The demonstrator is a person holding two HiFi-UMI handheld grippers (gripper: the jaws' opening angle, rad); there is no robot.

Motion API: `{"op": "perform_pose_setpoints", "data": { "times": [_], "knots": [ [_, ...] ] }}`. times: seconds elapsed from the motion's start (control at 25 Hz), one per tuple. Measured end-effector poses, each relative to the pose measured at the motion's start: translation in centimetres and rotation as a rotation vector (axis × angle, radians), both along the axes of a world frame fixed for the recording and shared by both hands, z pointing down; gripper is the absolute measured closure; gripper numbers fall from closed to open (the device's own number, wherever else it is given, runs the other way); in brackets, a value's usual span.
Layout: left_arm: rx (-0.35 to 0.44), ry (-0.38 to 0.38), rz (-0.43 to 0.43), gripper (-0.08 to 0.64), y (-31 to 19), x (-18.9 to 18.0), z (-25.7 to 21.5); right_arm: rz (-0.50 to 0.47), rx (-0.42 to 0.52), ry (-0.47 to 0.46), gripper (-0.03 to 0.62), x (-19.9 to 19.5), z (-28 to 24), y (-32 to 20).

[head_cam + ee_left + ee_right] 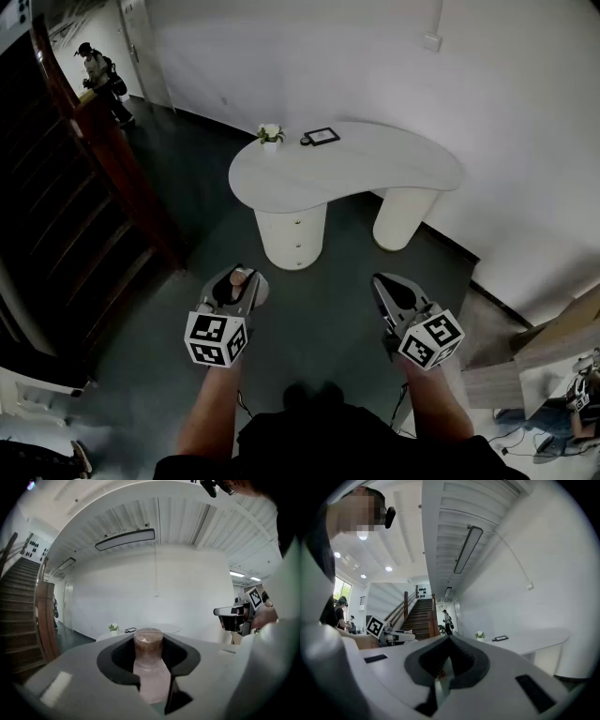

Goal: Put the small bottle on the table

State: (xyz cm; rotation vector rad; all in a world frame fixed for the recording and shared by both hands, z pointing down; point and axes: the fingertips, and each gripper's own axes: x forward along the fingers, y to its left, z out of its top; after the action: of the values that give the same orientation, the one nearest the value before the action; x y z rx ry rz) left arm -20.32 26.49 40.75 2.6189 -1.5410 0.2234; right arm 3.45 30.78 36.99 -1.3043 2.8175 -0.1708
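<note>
We find the bottle (148,663) clamped between the jaws of the left gripper (234,279), held above the floor, well apart from the table (375,164). The right gripper (386,284) has its jaws closed together, empty.

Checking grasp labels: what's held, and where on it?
Left gripper holds the small bottle by its body, top poking past the jaws. Right gripper holds nothing, jaws together.

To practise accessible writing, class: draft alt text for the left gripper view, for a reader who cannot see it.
A small bottle with a brown top stands upright, clamped in the jaws of the left gripper. Beyond it are a white table carrying a small plant, and a staircase at left.
</note>
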Motion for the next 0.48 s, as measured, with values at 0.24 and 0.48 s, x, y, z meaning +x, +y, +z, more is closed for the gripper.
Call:
{"op": "perform_pose_setpoints", "data": {
  "times": [0.24,0.48],
  "knots": [
    [-0.002,-0.002,0.005,0.419,0.6,1.3,-0.1,-0.001,0.003,-0.012,0.583,1.3,0.0,0.6],
    [-0.002,-0.013,0.004,0.419,0.6,3.4,-0.4,-0.003,-0.008,-0.048,0.581,3.9,0.4,0.8]
  ]
}}
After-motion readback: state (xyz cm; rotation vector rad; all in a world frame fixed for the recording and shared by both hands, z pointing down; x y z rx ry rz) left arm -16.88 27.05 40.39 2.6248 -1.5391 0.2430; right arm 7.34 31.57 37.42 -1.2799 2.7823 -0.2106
